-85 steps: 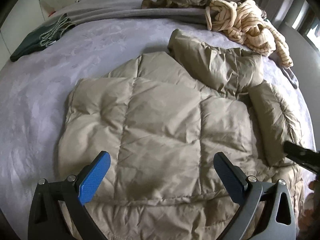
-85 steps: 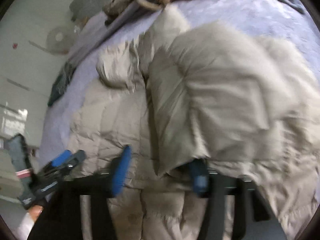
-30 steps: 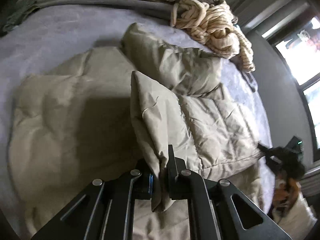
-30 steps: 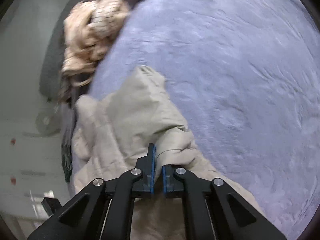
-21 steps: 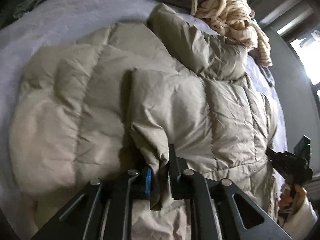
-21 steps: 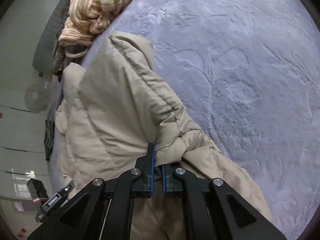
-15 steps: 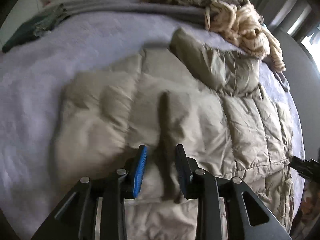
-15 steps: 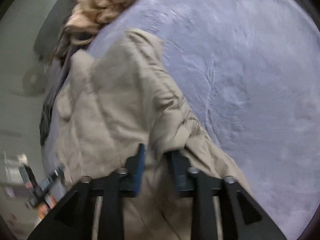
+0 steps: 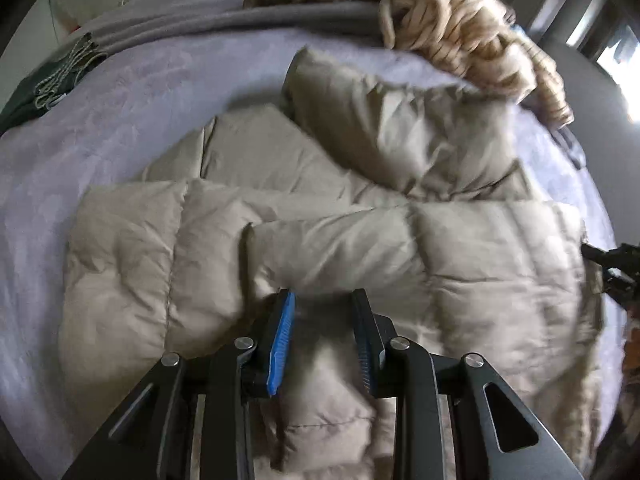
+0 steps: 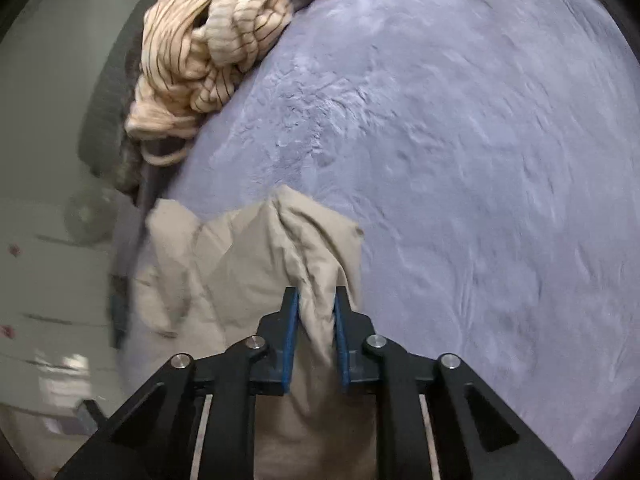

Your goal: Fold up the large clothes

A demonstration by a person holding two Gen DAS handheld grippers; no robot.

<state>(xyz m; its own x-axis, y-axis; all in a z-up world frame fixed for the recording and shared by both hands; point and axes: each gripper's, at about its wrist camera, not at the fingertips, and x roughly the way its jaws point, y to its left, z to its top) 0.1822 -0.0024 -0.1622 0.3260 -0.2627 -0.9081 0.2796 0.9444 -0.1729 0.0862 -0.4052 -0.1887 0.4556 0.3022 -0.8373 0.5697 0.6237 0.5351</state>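
A beige puffer jacket (image 9: 360,248) lies on the lavender bed cover (image 9: 132,96), with one quilted flap folded across its body. My left gripper (image 9: 323,296) hovers just above the flap's near edge, jaws apart, nothing pinched between the blue pads. In the right wrist view the jacket (image 10: 248,264) bunches up at the lower left. My right gripper (image 10: 316,292) has a raised ridge of its fabric between the pads, and the jaws are closing on it. The fabric fills the gap and touches both pads.
A cream striped knit pile (image 9: 472,40) sits at the far side of the bed, seen also as the knit pile (image 10: 208,52) in the right wrist view. A grey blanket (image 9: 240,20) and a dark green garment (image 9: 44,92) lie far left. Bare bed cover (image 10: 460,160) stretches to the right.
The left gripper let go of the flap, which now lies folded over the jacket, and drew back. The right gripper opened, shifted, and is closing on a ridge of jacket fabric.
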